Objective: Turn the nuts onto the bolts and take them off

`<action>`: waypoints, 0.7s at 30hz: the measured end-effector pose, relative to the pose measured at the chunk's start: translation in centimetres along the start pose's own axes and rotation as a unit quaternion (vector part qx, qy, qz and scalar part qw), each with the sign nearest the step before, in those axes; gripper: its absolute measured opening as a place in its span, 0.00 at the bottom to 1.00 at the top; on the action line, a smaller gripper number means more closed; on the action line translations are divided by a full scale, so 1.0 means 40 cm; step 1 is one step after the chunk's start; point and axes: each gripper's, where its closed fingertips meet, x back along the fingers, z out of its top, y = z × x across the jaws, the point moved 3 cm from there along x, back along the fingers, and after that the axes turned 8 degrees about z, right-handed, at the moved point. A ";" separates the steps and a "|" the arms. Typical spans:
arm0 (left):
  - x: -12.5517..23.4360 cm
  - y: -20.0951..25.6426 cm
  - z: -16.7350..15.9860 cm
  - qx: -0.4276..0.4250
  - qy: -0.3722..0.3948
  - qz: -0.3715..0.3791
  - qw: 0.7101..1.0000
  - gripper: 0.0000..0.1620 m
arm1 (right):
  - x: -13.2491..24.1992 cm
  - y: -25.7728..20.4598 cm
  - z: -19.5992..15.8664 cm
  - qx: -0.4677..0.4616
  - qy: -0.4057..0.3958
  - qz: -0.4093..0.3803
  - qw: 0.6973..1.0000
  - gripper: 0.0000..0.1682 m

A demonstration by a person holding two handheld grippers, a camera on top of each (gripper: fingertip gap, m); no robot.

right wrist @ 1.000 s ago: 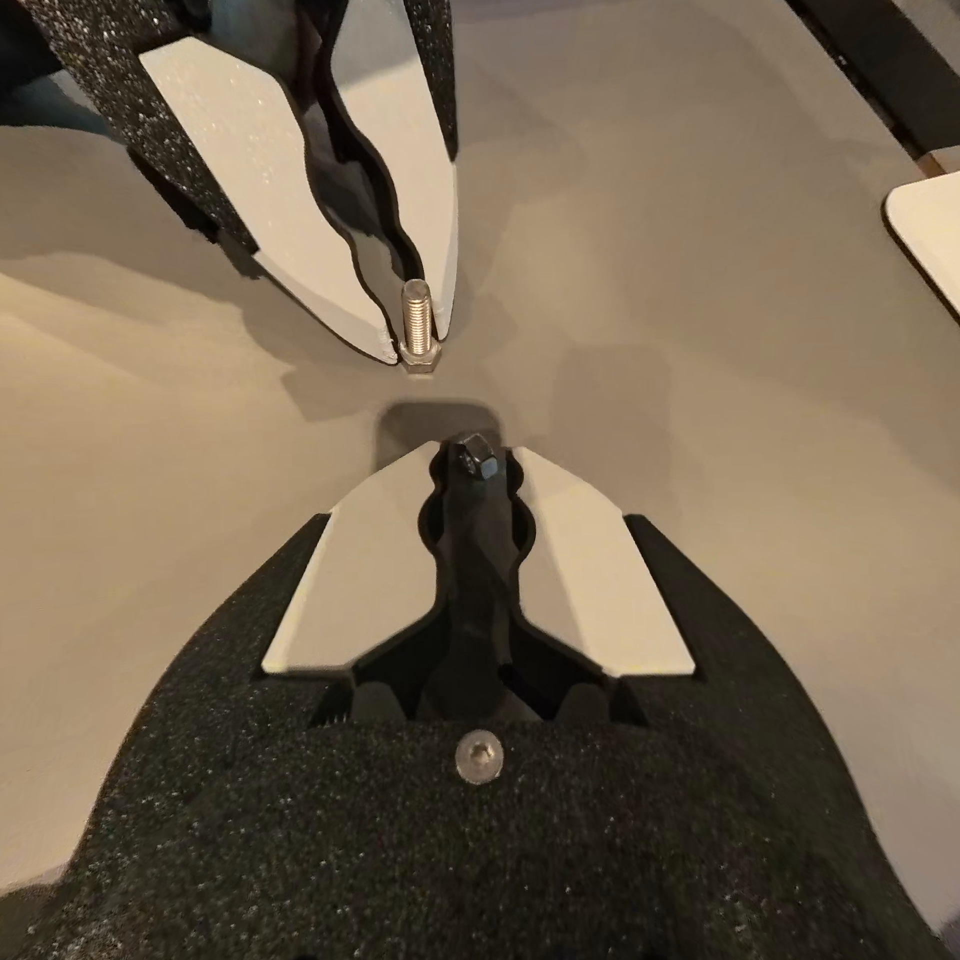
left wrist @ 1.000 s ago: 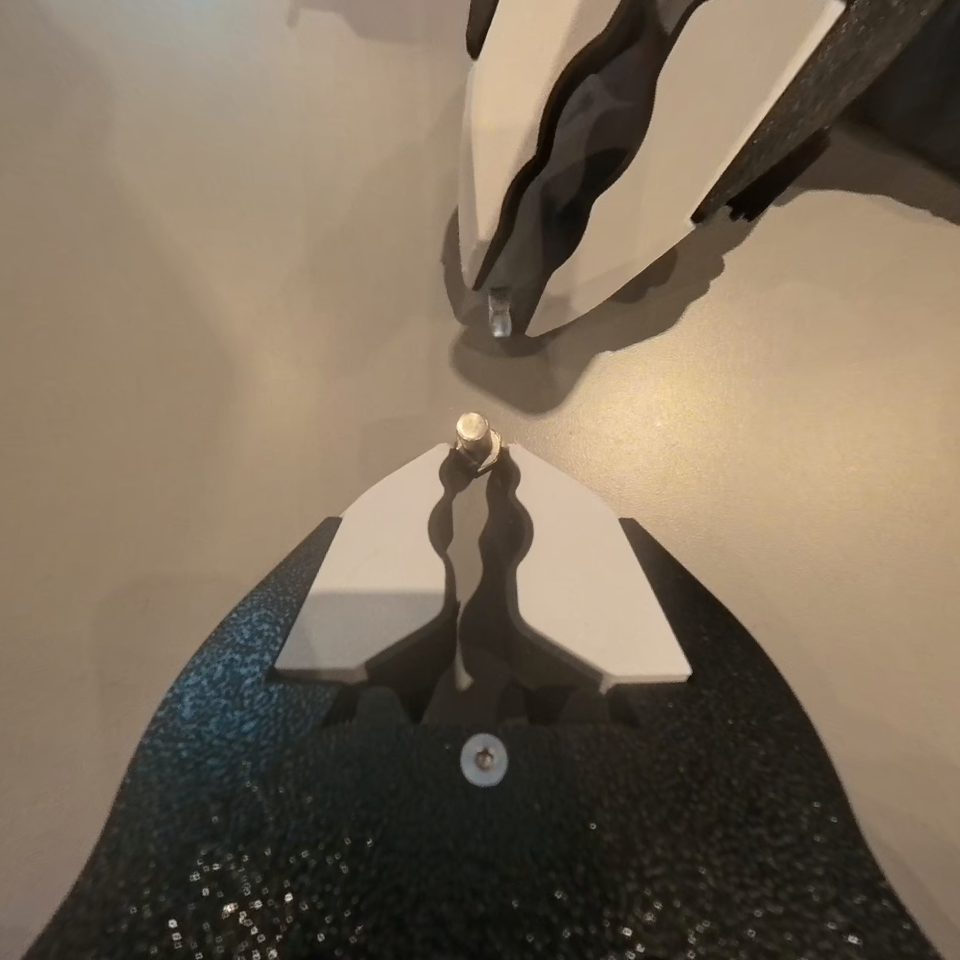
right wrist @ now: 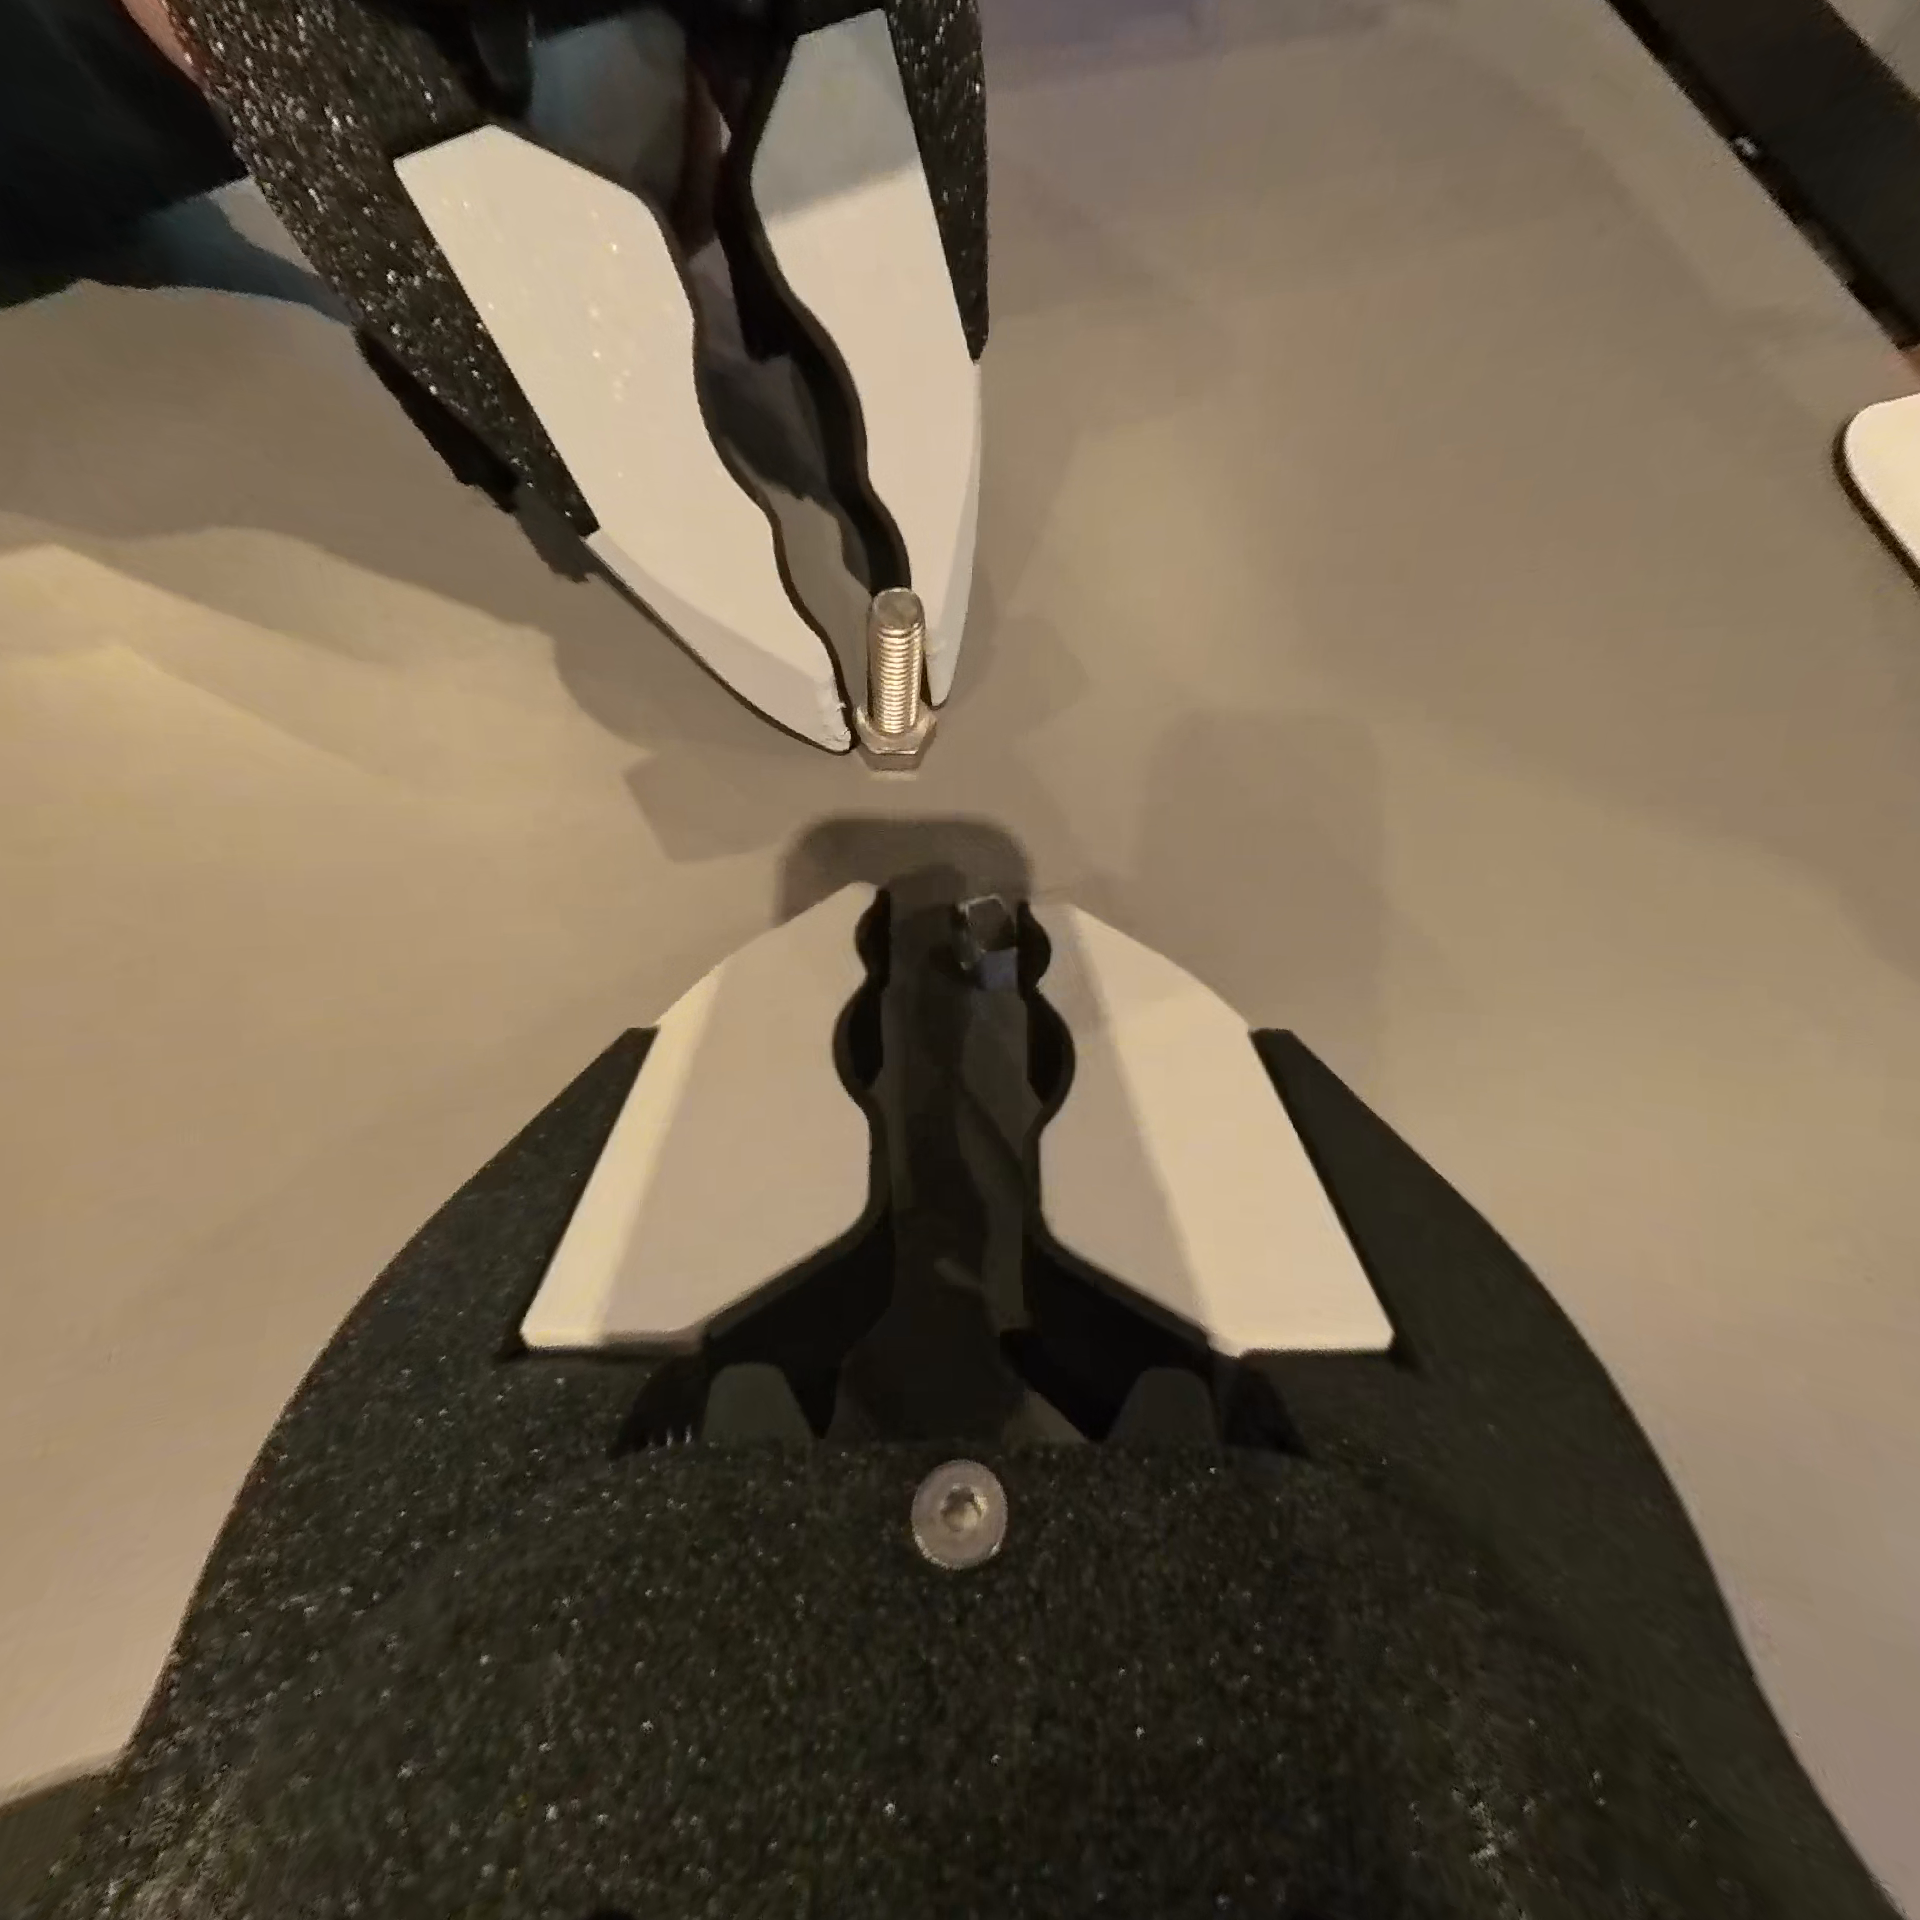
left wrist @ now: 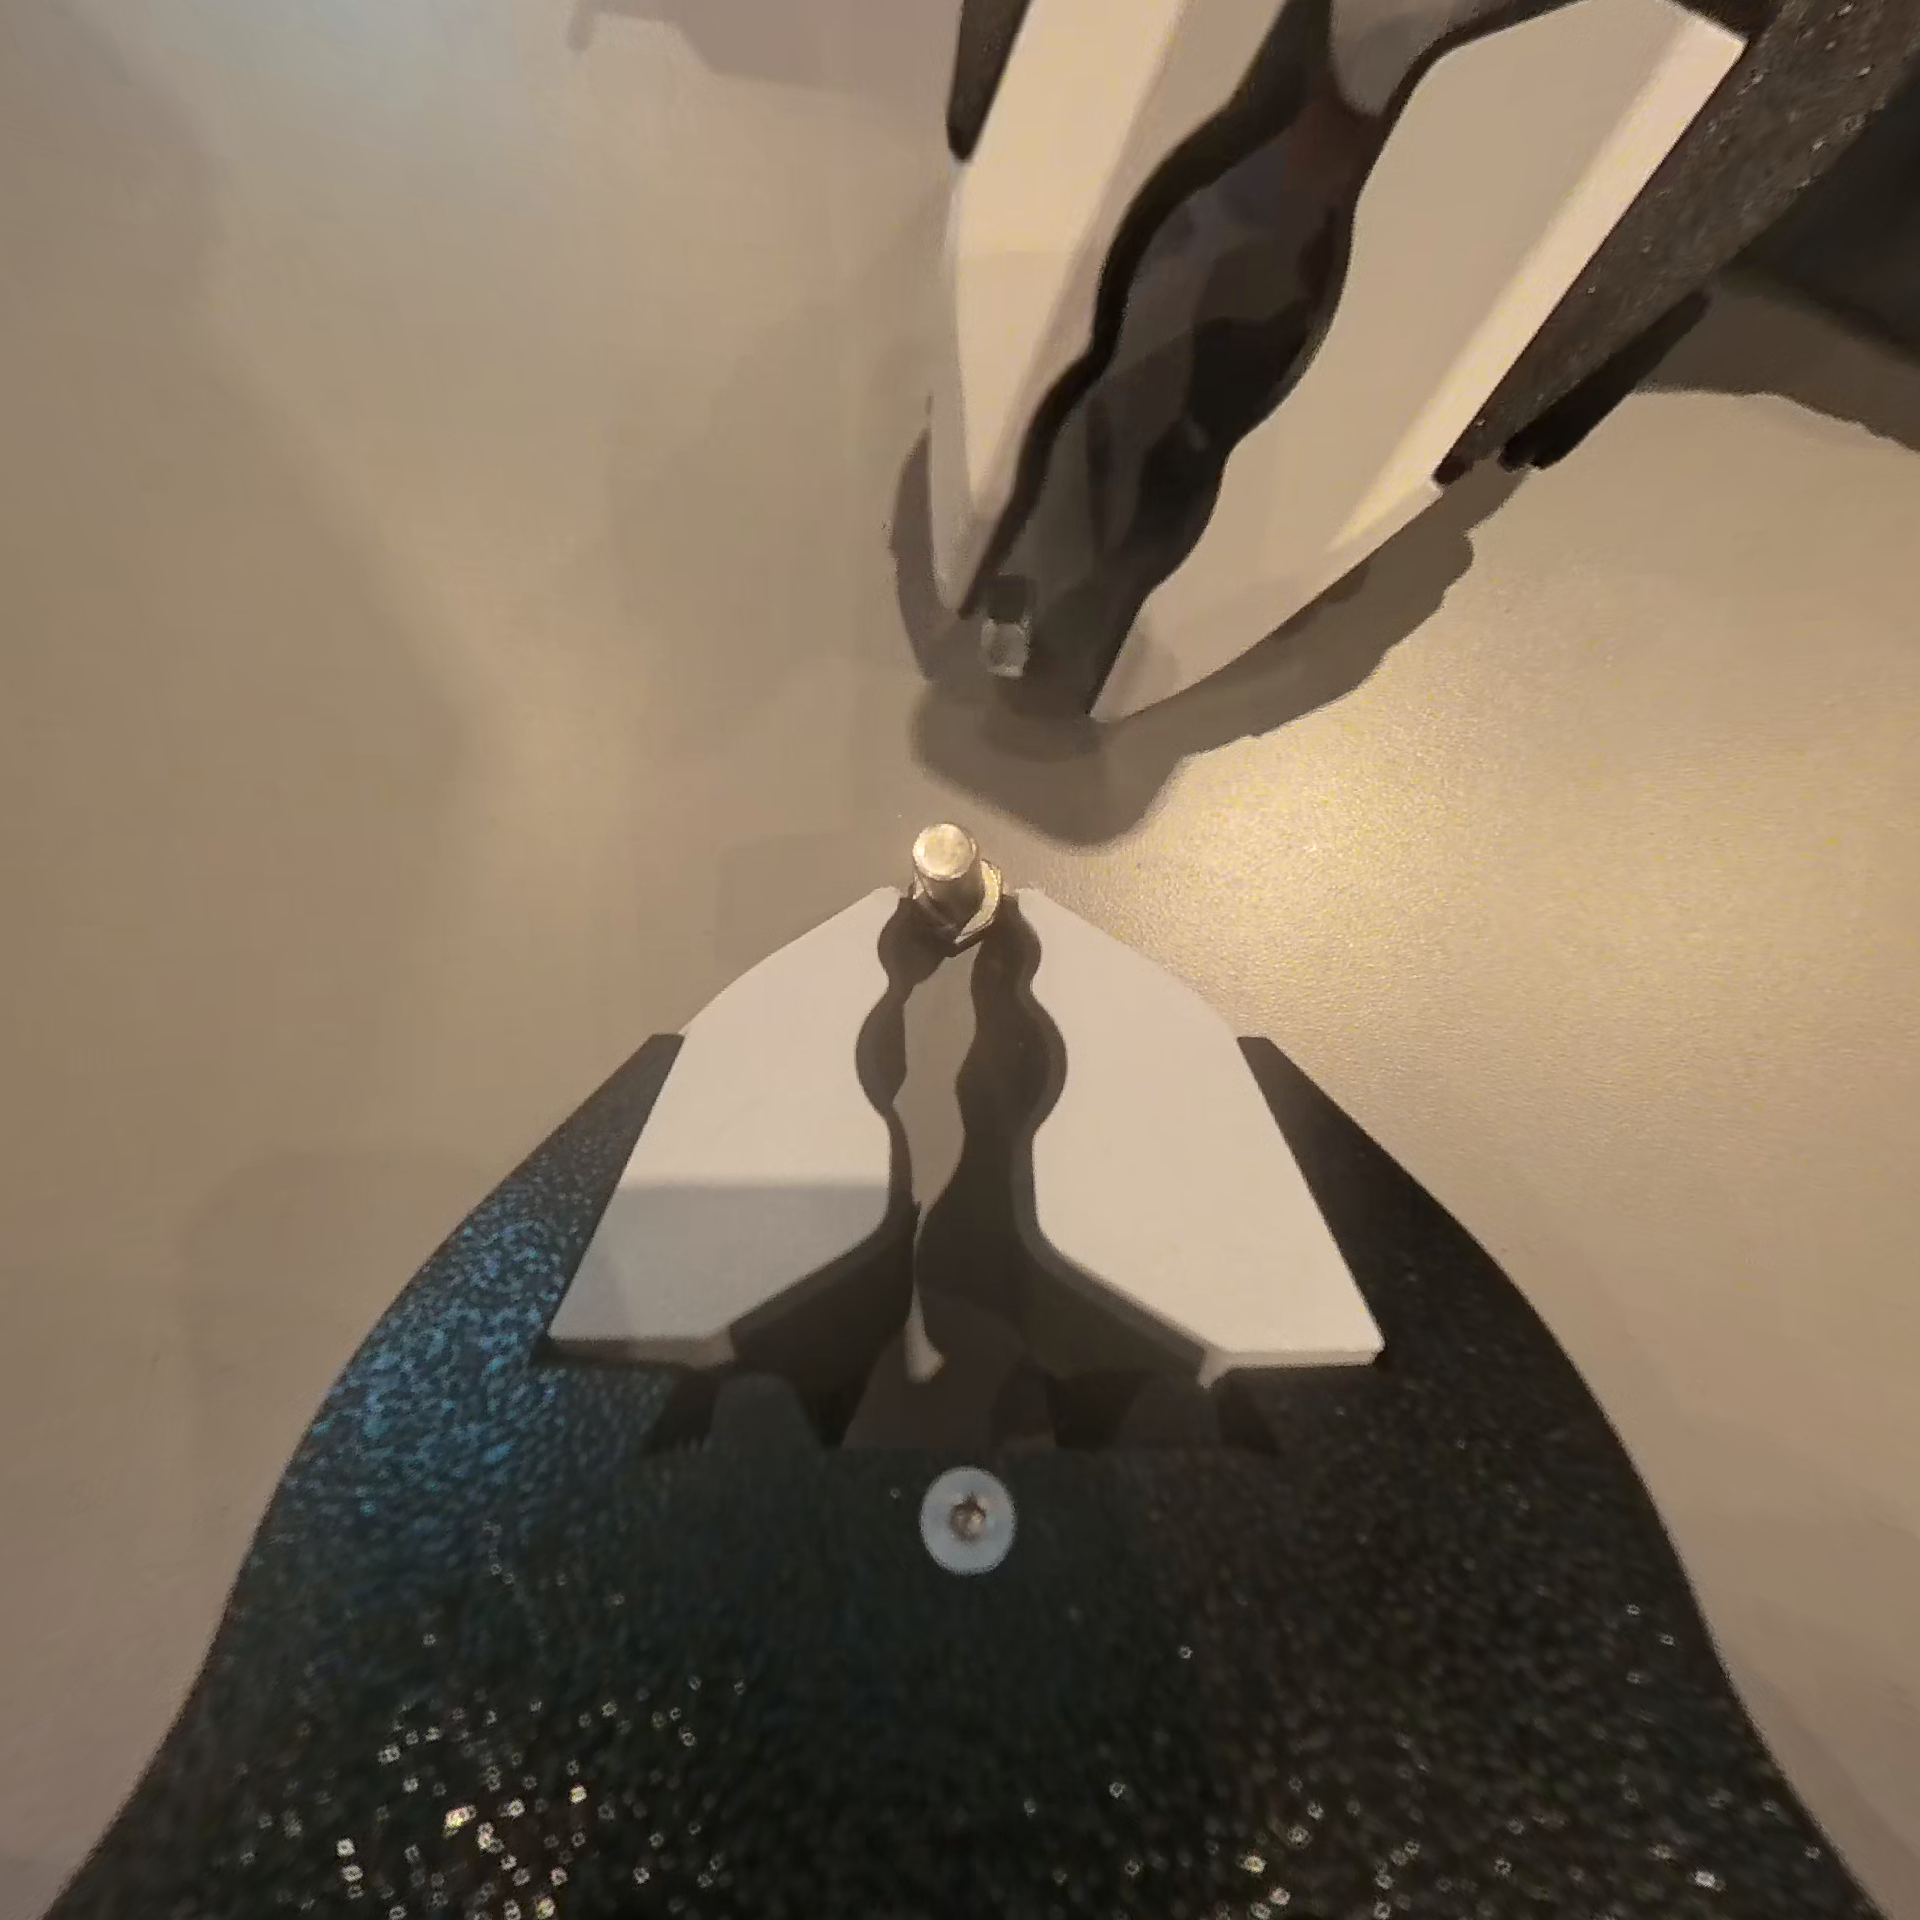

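In the left wrist view, my left gripper [left wrist: 951, 902] is shut on the hex head of a silver bolt [left wrist: 943, 862]. The bolt stands upright on the grey table [left wrist: 416, 623], thread end up. The right wrist view shows the same bolt [right wrist: 896, 675] between the left gripper's tips [right wrist: 894, 717], head on the table. My right gripper [right wrist: 971, 906] is shut on a small dark nut [right wrist: 982, 930] at its tips, just short of the bolt. From the left wrist view, the nut [left wrist: 1006, 639] sits in the right gripper [left wrist: 1039, 675], beyond the bolt and slightly right. Nut and bolt are apart.
A white board with a dark edge [right wrist: 1881, 488] lies at the right edge of the table. A black strip [right wrist: 1787, 156] runs along the far right. A person's dark sleeve [right wrist: 83, 156] shows behind the left gripper.
The bolt has shifted a little to the right in the right wrist view, nearer its centre line. Both grips are unchanged and the left gripper has held still.
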 end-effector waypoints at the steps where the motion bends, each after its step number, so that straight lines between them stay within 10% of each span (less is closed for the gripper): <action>1: 0.000 0.000 0.000 0.000 0.000 0.000 1.000 0.09 | 0.001 0.000 -0.001 0.000 -0.001 0.001 1.000 0.12; 21: -0.001 0.000 0.000 0.000 0.000 -0.002 1.000 0.09 | 0.015 0.024 -0.006 0.057 -0.023 -0.072 0.996 0.09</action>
